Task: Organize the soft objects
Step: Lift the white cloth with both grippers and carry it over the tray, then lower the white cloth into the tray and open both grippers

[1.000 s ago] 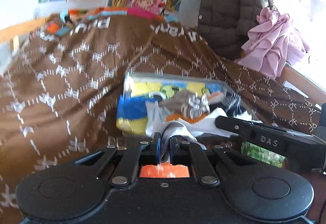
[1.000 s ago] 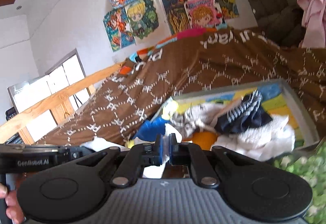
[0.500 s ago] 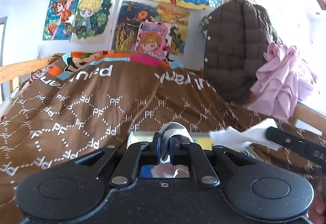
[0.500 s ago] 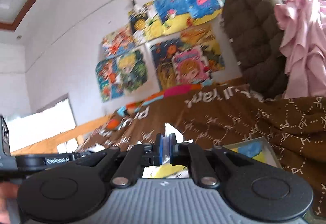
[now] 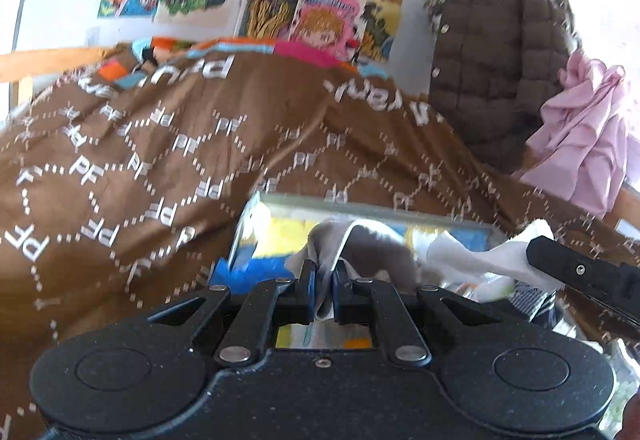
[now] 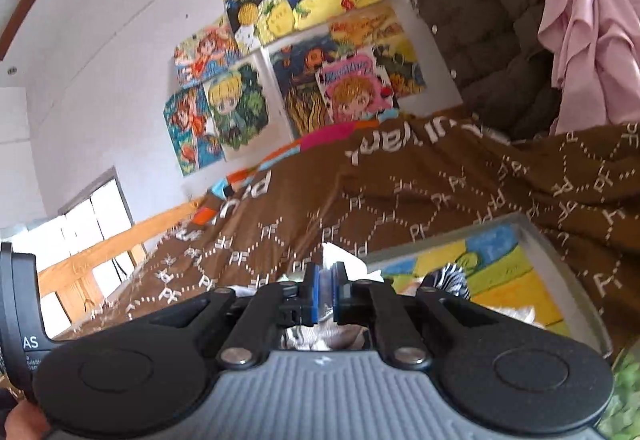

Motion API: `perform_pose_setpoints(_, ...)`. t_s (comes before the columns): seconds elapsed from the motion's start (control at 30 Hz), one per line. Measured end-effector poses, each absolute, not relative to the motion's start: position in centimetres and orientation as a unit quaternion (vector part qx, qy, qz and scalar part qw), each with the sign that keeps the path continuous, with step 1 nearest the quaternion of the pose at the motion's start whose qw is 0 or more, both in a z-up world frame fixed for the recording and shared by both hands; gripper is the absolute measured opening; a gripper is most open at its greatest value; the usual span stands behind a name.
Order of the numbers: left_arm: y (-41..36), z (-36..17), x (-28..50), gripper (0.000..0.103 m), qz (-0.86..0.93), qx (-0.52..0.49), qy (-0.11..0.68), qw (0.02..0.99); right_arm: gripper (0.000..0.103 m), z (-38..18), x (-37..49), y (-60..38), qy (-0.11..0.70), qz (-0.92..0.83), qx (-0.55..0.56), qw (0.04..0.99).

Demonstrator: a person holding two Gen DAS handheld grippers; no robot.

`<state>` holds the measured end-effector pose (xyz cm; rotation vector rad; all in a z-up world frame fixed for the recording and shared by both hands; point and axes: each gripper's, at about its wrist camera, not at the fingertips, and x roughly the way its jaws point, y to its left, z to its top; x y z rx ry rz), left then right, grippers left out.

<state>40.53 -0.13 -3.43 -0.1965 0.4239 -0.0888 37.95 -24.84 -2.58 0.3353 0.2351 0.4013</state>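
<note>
Both tools carry cloth above the storage box

I see the brown bedspread (image 5: 160,168) filling the frame, with the box (image 6: 560,268) at 5 o'clock in my right view. Half a second ago both cameras pointed higher; they have since tipped down and the box has returned, so I judge a sorting placement is near. My left gripper (image 5: 324,290) pinches a grey cloth (image 5: 376,244). Only the left view shows the white cloth (image 5: 480,260) at 3 o'clock, which my right gripper (image 6: 325,294) clamps.
</note>
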Motion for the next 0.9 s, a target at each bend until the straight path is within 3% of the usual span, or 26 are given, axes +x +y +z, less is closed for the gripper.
perform_pose_setpoints(0.57,-0.4,-5.4,41.5,0.012,-0.060,-0.101,0.294,0.949,0.014,-5.8,39.4,-23.2,0.192,0.188,0.157,0.950)
perform_pose_setpoints(0.77,-0.3,-5.4,41.2,0.020,-0.057,-0.102,0.291,0.950,0.016,-5.6,39.3,-23.2,0.192,0.189,0.155,0.951)
perform_pose_setpoints(0.9,-0.3,-5.1,40.7,0.041,-0.054,-0.093,0.283,0.953,0.030,-5.3,39.1,-23.3,0.189,0.186,0.150,0.953)
